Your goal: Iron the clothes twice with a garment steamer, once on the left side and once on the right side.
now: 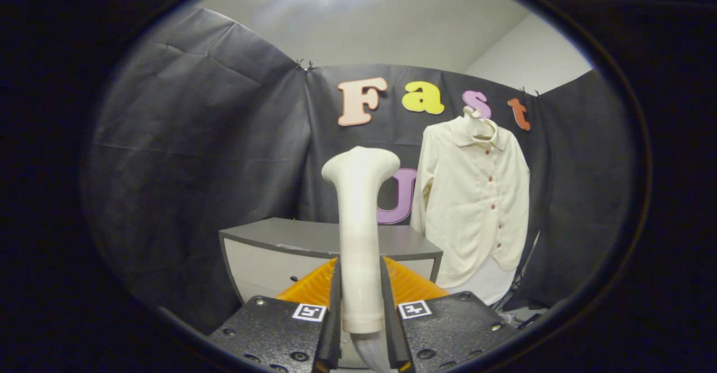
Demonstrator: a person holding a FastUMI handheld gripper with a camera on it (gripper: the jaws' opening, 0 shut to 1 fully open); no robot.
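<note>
While one cream long-sleeved button shirt hangs beyond one grey-topped cabinet, the gripper clamps both fingers on one white plastic garment steamer, held upright.

Fisheye camera riding on the gripper, looking forward along its fingers closed on the garment steamer handle, cabinet near ahead, hanging cream shirt farther beyond to the right.
</note>
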